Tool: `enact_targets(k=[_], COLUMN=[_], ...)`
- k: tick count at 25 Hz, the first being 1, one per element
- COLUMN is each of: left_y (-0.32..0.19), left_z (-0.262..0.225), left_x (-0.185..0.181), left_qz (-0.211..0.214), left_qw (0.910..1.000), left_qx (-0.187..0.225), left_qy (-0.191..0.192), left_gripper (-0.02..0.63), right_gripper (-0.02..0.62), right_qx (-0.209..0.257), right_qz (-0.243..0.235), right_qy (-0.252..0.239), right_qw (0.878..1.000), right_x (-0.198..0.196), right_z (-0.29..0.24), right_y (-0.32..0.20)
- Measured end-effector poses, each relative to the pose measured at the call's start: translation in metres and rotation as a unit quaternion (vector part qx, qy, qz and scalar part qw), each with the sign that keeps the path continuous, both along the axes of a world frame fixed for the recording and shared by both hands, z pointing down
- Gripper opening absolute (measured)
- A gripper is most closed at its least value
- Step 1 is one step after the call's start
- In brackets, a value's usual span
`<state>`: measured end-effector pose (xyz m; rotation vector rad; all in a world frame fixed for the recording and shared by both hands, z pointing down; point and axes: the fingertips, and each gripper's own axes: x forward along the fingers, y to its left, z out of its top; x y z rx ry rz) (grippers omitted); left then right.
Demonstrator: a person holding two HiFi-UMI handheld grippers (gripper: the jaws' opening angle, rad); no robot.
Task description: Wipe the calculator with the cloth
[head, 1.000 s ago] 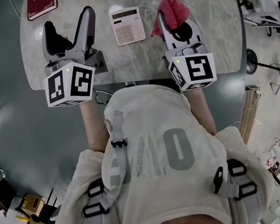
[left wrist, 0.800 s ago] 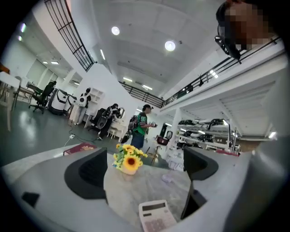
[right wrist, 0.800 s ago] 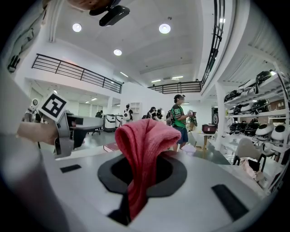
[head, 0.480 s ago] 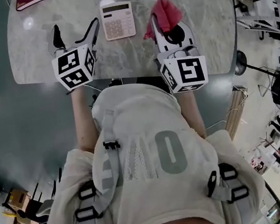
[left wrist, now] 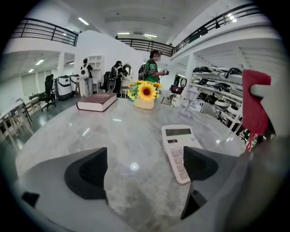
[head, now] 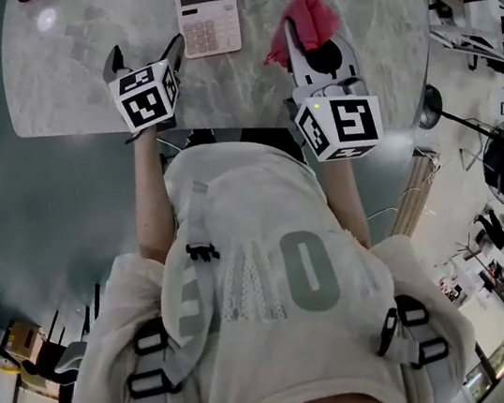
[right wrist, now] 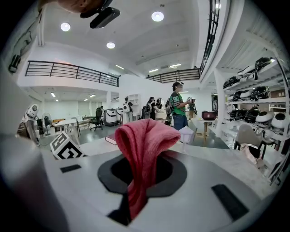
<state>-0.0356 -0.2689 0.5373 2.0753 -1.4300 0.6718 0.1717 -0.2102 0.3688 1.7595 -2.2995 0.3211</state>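
With the crumpled red cloth (head: 306, 18) clenched in the right gripper (head: 312, 44) and the left gripper (head: 144, 53) gaping empty, the flat white calculator (head: 208, 21) ahead between them looks untouched, so all wiping remains.

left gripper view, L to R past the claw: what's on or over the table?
dark red book → sunflowers in a pale pot → calculator lying flat → red cloth hanging at the right edge, off the table.
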Motion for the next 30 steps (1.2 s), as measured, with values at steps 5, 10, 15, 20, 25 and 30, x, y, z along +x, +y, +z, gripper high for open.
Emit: enact_targets(k=[5, 10, 15, 20, 25, 30], left_y=[0.010, 0.017, 0.017, 0.018, 0.019, 0.017], left_z=[0.027, 0.045, 0.051, 0.056, 0.057, 0.058], left_x=[0.008, 0.006, 0.006, 0.005, 0.005, 0.005], left_qz=[0.030, 0.029, 0.026, 0.022, 0.025, 0.028], left_qw=[0.9978, 0.9949, 0.9944, 0.9922, 0.9900, 0.9881], left_qx=[-0.047, -0.078, -0.094, -0.121, -0.136, -0.148], left_qy=[-0.036, -0.058, -0.041, -0.022, -0.025, -0.028], left_gripper=[0.506, 0.506, 0.506, 0.508, 0.511, 0.512], right_gripper=[0.055, 0.055, 0.055, 0.055, 0.055, 0.055], right_qx=[-0.012, -0.020, -0.028, -0.035, -0.043, -0.041], right_qz=[0.000, -0.001, -0.002, -0.015, -0.021, -0.018], right_qy=[-0.007, -0.003, -0.001, 0.011, 0.014, 0.014], right_qw=[1.000, 1.000, 1.000, 0.999, 0.999, 0.999], right_x=[0.004, 0.009, 0.011, 0.002, -0.003, -0.004], right_z=[0.007, 0.012, 0.018, 0.025, 0.029, 0.028], right_y=[0.000, -0.002, -0.004, -0.002, -0.002, -0.010])
